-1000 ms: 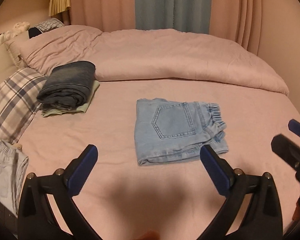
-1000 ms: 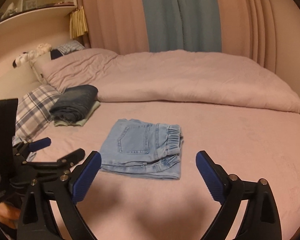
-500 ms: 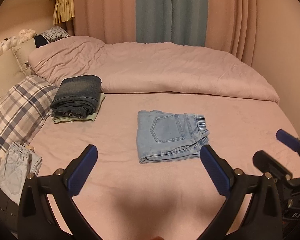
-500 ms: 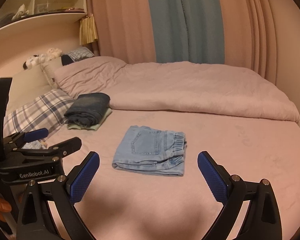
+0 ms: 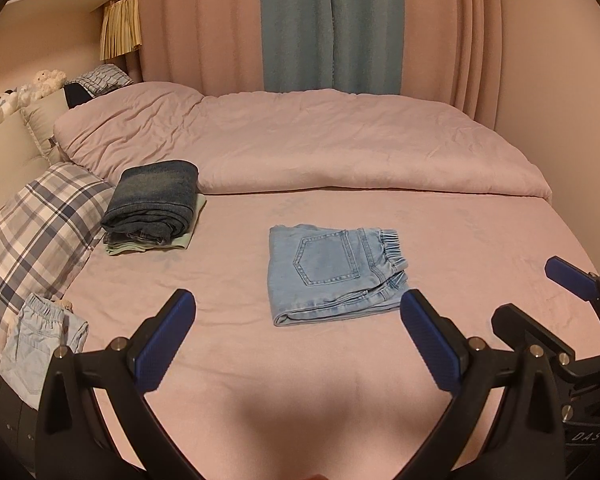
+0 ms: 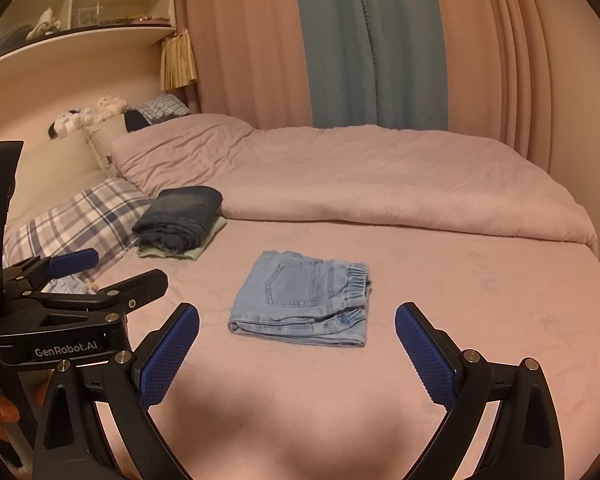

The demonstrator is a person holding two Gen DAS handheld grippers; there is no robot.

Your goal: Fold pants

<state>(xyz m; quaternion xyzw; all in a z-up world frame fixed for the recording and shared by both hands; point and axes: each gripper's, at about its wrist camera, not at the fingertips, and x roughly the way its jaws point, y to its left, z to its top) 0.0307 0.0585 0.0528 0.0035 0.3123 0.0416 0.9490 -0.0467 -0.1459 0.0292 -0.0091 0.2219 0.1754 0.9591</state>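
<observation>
Both pairs of jaws stand wide apart and hold nothing: the left gripper [image 5: 296,332] and the right gripper [image 6: 296,344] hang above the bare pink sheet [image 5: 480,240], short of the cloth, which suits a fold judged finished. The light blue jeans [image 5: 332,272] lie between and beyond the blue pads [image 5: 164,340] as a compact rectangle, back pocket up, elastic waistband to the right, set mid-bed likely for easy reach. Farther left, a dark folded denim stack [image 5: 152,200] sits beside a plaid pillow [image 5: 32,232], probably the finished pile; another pale garment [image 5: 40,344] waits at the edge. The left gripper's body reads "GenRobot.AI" in the right view; "DAS" shows on the right gripper's.
</observation>
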